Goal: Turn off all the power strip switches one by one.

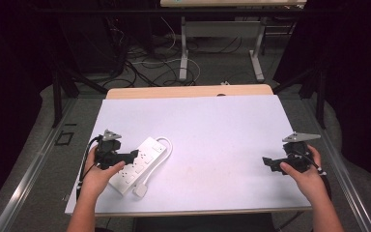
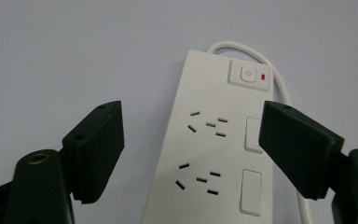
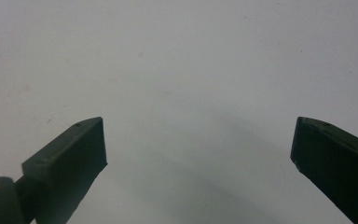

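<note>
- Left gripper (image 1: 134,154), at the lower left of the high view, hangs over the white power strip (image 1: 140,164) with its jaws spread wide apart, clamping nothing.
- From the left gripper view, the power strip (image 2: 214,140) lies between those 2 jaws, running from the bottom centre up to its switch (image 2: 248,74) with a red mark.
- A white cord (image 1: 166,144) loops from the strip's far end; its plug (image 1: 140,190) lies just beside the near end.
- Right gripper (image 1: 266,163), at the lower right, is well apart from the strip, jaws wide open over the bare white table (image 1: 222,135).
</note>
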